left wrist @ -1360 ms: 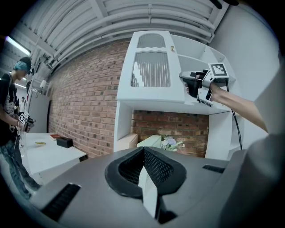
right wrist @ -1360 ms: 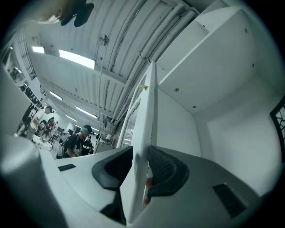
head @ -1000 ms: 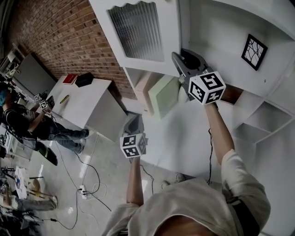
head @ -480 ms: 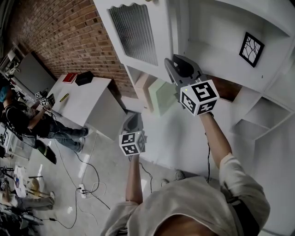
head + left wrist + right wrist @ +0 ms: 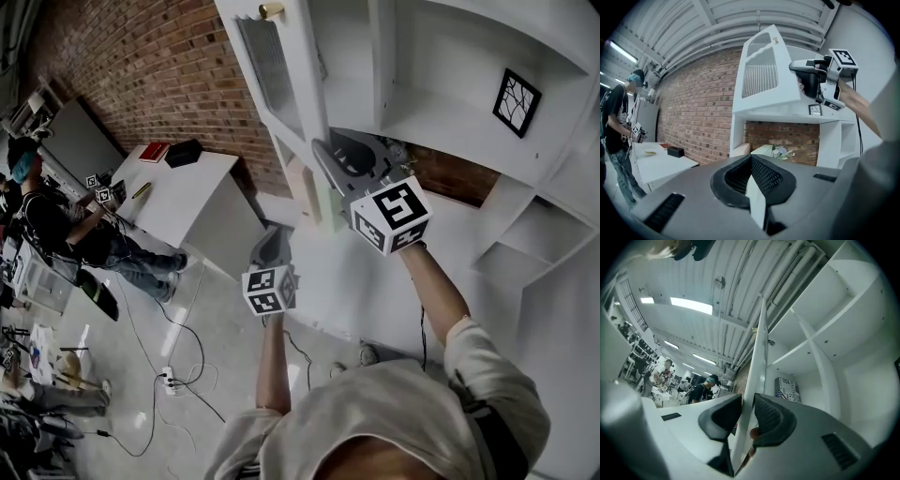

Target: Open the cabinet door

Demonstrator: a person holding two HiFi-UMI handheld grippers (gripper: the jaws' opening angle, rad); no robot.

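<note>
The white cabinet door (image 5: 281, 84) with a ribbed glass pane and a brass knob (image 5: 271, 9) stands swung far out from the cabinet, almost edge-on in the head view. My right gripper (image 5: 328, 159) is shut on the door's lower edge. In the right gripper view the door's thin edge (image 5: 759, 357) runs up between the two dark pads (image 5: 771, 418), which press on it. The left gripper view shows the door (image 5: 761, 75) from its front, with the right gripper (image 5: 806, 70) at its corner. My left gripper (image 5: 272, 242) hangs lower, shut and empty (image 5: 751, 161), apart from the door.
Behind the door lie open white shelves (image 5: 441, 84) with a framed picture (image 5: 517, 103). A brick wall (image 5: 159, 66) runs left. A white table (image 5: 187, 202) bears a black box (image 5: 183, 152) and a red book. A person (image 5: 56, 234) stands at far left. Cables lie on the floor (image 5: 178, 375).
The door has swung further out to the left, from showing its pane to nearly edge-on. My right gripper moved left and down with it. The left gripper barely shifted.
</note>
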